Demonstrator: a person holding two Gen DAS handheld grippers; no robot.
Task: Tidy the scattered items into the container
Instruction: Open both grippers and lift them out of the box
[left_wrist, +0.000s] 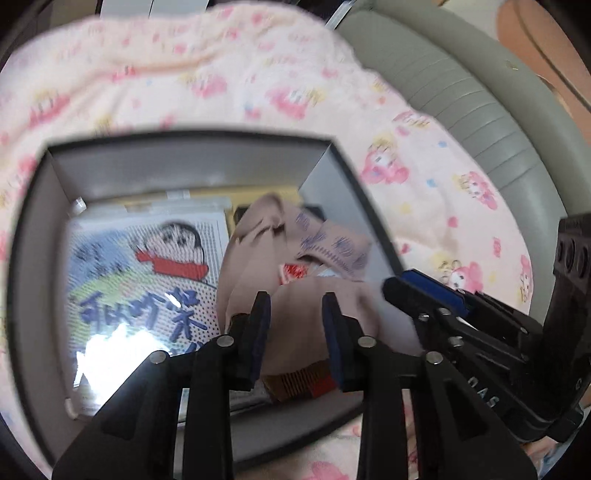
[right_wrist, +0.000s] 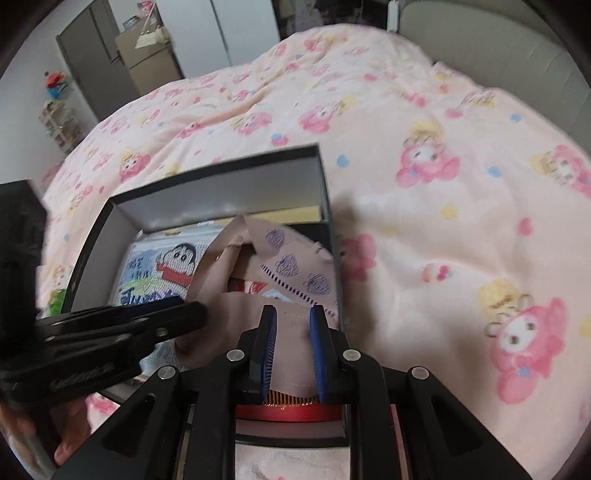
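Note:
A dark open box (left_wrist: 33, 236) (right_wrist: 325, 206) sits on a pink cartoon blanket. Inside lie a cartoon-print board (left_wrist: 147, 277) (right_wrist: 162, 269), a yellow item (right_wrist: 295, 213) at the far wall, and a beige cloth bag (left_wrist: 295, 258) (right_wrist: 280, 273) with purple heart prints. A red and orange item (left_wrist: 303, 382) (right_wrist: 291, 404) lies under the bag at the near wall. My left gripper (left_wrist: 296, 306) is open just above the bag's near part. My right gripper (right_wrist: 293, 314) is open over the bag's near edge, fingers either side of the cloth.
The pink blanket (left_wrist: 258, 74) (right_wrist: 443, 221) covers the bed around the box. A grey padded headboard (left_wrist: 480, 110) (right_wrist: 498, 44) runs along the right. Cabinets (right_wrist: 147, 62) and a shelf (right_wrist: 59, 122) stand far left. A green item (right_wrist: 55, 299) lies left of the box.

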